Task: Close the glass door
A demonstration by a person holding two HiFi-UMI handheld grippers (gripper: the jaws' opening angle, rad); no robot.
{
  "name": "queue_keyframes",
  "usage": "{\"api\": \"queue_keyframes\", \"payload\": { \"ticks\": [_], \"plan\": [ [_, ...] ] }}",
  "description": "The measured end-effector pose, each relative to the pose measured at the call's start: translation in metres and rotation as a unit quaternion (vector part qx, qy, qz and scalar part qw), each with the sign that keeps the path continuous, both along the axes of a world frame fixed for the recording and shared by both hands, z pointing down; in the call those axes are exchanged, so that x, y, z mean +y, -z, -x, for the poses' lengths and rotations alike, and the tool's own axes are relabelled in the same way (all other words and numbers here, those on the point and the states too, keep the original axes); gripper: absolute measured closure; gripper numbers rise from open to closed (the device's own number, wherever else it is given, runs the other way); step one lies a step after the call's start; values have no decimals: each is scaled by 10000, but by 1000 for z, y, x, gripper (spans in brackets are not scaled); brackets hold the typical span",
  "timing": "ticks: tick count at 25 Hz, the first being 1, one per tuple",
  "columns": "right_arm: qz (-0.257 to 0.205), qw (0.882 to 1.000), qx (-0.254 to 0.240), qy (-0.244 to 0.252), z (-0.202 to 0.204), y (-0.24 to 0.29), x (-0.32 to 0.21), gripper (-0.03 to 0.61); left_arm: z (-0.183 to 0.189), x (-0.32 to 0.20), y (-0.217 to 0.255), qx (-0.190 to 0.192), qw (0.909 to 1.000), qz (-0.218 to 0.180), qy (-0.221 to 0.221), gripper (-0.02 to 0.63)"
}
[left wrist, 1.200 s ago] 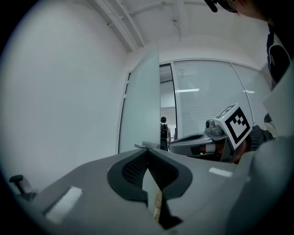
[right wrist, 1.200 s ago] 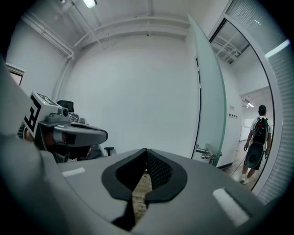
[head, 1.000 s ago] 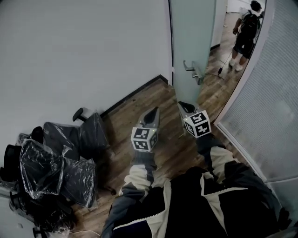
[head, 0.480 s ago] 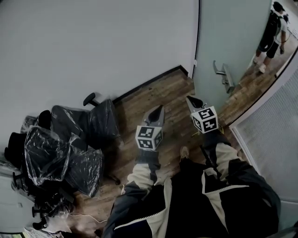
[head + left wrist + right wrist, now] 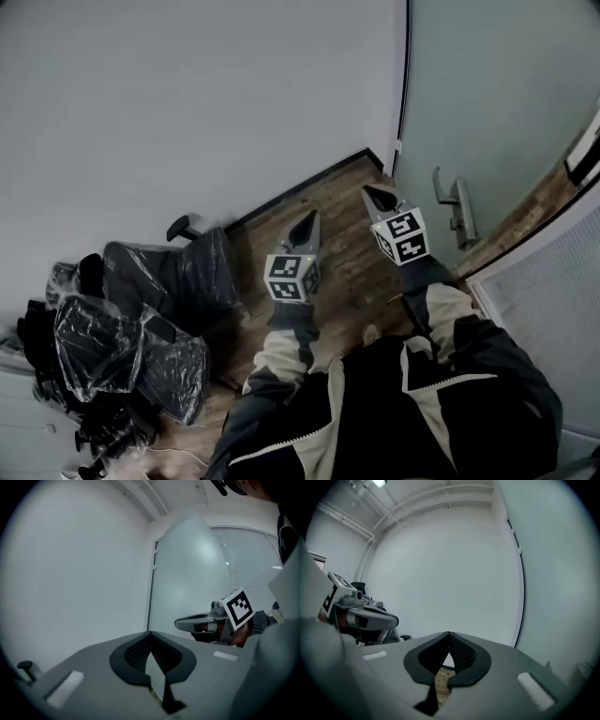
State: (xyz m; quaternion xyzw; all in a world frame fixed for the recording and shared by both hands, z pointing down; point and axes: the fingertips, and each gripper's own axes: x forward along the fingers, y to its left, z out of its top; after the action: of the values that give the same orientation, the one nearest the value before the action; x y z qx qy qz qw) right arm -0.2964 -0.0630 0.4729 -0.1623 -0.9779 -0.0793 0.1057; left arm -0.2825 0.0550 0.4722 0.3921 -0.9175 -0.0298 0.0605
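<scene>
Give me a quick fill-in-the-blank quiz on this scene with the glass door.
The left claw and right claw are both ___, holding nothing. The door handle on the glass door is nearer the ___ claw. The office chairs by the wall are wrapped in clear ___.
Missing words: shut; right; plastic.
</scene>
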Motion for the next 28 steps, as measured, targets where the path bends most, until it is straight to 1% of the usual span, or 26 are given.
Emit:
{"api": "queue_keyframes", "payload": {
  "ticks": [4,7,9,12,14,16,19,22,25,26,28],
  "plan": [
    [126,9994,-197,-248,20,20,-33,577,25,-41,10,-108,9994,122,-303,615],
    [256,9981,-212,-527,26,22,-54,577,39,-76,12,-125,9971,212,-721,614],
    [275,9969,-192,-707,32,21,-66,577,49,-99,15,-152,9946,182,-1011,615],
    [251,9942,-163,-1029,39,20,-81,577,61,-134,16,-169,9878,144,-1542,615],
    [213,9904,-116,-1364,42,20,-95,575,67,-161,18,-161,9798,100,-1992,615],
    [172,9839,-89,-1775,40,20,-111,575,67,-188,22,-146,9682,24,-2496,615],
    [171,9687,-150,-2470,23,26,-138,575,57,-225,26,-184,9453,13,-3256,615],
    [217,9447,-202,-3267,-7,36,-172,575,36,-263,38,-224,9154,36,-4018,615],
    [245,9137,-166,-4053,-51,35,-192,575,1,-285,40,-249,8814,50,-4717,614],
    [236,9050,-188,-4243,-63,35,-194,575,-8,-287,39,-261,8723,52,-4883,615],
    [192,8924,-207,-4503,-80,37,-196,575,-18,-290,39,-309,8608,49,-5080,615]
  ]
}}
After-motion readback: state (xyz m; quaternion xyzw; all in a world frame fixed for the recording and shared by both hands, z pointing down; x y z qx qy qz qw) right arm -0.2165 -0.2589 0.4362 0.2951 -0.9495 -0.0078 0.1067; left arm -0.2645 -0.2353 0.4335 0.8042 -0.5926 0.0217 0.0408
